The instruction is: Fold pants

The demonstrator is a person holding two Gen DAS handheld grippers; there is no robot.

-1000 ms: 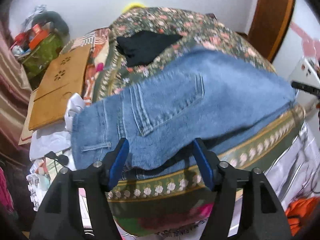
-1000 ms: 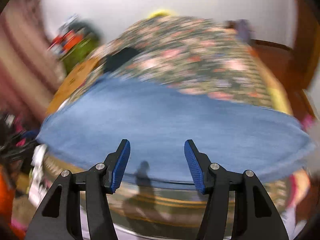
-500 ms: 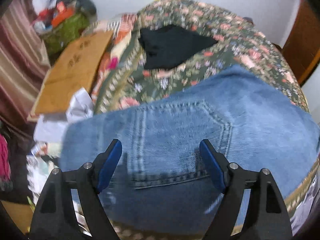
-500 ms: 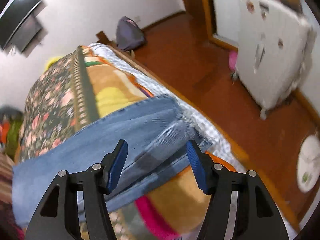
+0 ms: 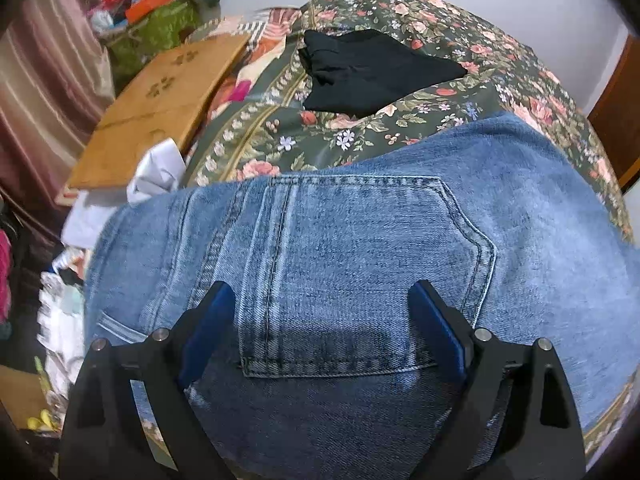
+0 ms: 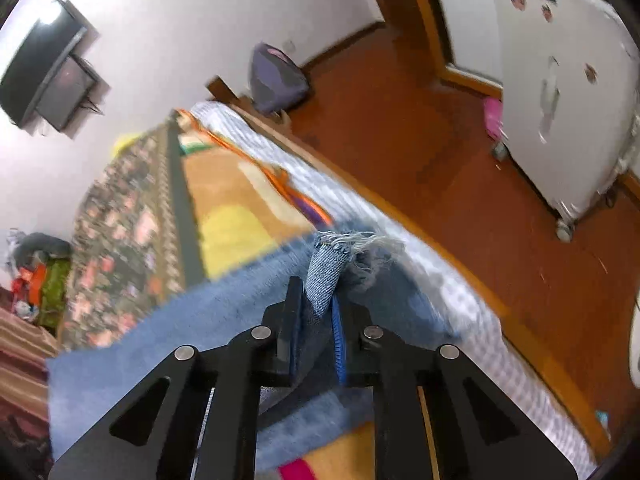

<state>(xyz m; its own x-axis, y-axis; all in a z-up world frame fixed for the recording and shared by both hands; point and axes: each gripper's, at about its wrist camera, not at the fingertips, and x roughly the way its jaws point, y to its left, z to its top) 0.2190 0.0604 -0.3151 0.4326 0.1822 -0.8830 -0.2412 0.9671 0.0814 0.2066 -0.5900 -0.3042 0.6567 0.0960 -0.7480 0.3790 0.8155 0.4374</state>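
Observation:
Blue jeans [image 5: 360, 248] lie across the near end of a bed with a floral cover [image 5: 400, 120]. In the left wrist view my left gripper [image 5: 320, 320] is open, its blue pads spread over the back pocket at the waist end, close above the denim. In the right wrist view my right gripper [image 6: 316, 320] is shut on the frayed leg hem of the jeans [image 6: 328, 268], which sticks up between the pads near the bed's right edge.
A black garment [image 5: 368, 72] lies farther back on the bed. A wooden board [image 5: 160, 104] and clutter sit left of the bed. The red-brown floor [image 6: 460, 160], a white cabinet [image 6: 560, 92] and a purple bag [image 6: 276, 80] are to the right.
My right gripper has closed on the leg hem, which was between open pads half a second ago. My left gripper has moved in over the back pocket and stays open.

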